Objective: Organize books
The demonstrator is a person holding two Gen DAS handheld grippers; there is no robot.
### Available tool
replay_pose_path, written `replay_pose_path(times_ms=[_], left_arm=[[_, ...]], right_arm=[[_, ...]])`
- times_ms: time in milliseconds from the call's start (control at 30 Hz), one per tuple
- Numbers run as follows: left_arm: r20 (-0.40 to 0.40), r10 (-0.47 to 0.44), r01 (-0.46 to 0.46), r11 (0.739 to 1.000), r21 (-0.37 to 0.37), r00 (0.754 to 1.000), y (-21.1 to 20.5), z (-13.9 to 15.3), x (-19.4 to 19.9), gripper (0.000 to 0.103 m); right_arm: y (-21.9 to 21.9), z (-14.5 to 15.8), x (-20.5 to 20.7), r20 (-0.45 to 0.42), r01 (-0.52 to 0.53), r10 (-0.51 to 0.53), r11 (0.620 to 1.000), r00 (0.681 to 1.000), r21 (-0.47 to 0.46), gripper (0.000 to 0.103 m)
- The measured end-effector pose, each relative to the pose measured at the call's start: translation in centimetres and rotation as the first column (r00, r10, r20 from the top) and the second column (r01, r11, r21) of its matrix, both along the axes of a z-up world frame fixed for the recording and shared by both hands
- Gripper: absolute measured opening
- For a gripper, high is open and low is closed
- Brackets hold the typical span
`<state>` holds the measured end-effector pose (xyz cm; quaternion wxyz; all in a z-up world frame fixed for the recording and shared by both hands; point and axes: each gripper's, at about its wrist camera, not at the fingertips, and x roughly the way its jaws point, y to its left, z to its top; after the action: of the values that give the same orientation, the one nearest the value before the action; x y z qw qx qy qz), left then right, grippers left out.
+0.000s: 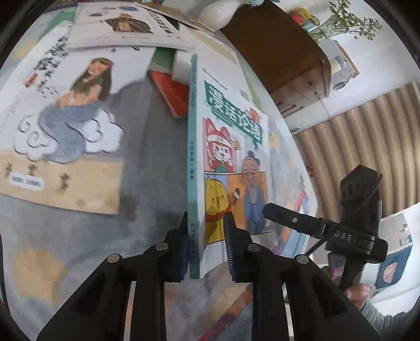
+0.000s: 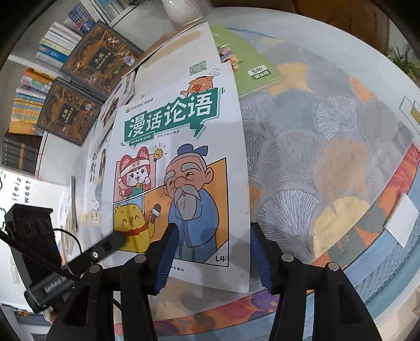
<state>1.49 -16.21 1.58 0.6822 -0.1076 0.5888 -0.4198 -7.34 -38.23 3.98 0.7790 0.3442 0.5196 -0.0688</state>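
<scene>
Tongs, two. Left gripper [image 1: 206, 244]: jaws pinching the spine edge of one cartoon-cover book [image 1: 231, 147], which stands tilted on edge above the patterned tablecloth [image 1: 78, 262]. Right gripper [image 2: 212, 251]: jaws spread, straddling the same book's lower right corner, pads not pressing it. Other books on the table: one mermaid-cover book [image 1: 65, 131] lying flat, one green booklet [image 2: 244, 60], one red book [image 1: 170, 94]. Dark ornate volumes [image 2: 86, 78], two, leaning at the shelf. White vase [image 2: 181, 10], one.

Patterned tablecloth [image 2: 328, 162], brown wooden chair [image 1: 283, 49], white wall [image 1: 372, 86], ribbed tan panel [image 1: 367, 147]
</scene>
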Motion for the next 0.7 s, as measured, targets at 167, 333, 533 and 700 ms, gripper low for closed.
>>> replay_pose_path(times_ms=[167, 333, 533, 700], left_arm=[[-0.085, 0.022, -0.029, 0.996, -0.084, 0.996, -1.0, -0.1, 0.7, 0.016], [-0.303, -0.014, -0.075, 0.957, -0.279, 0.953, -1.2, -0.4, 1.8, 0.016], [-0.441, -0.039, -0.142, 0.918, -0.371, 0.897, -2.1, -0.9, 1.9, 0.016], [-0.54, -0.044, -0.214, 0.889, -0.405, 0.841, -1.6, -2.0, 2.2, 0.016]], right_arm=[[-0.3, 0.0, -0.4, 0.006, 0.015, -0.016, 0.999, 1.0, 0.029, 0.054], [-3.0, -1.2, -1.7, 0.033, 0.098, -0.111, 0.958, 0.993, 0.268, 0.063], [-5.7, -3.5, -3.6, 0.058, 0.171, -0.235, 0.834, 0.97, 0.525, 0.068], [-6.2, -4.3, -4.7, 0.076, 0.178, -0.289, 0.753, 0.954, 0.633, 0.069]])
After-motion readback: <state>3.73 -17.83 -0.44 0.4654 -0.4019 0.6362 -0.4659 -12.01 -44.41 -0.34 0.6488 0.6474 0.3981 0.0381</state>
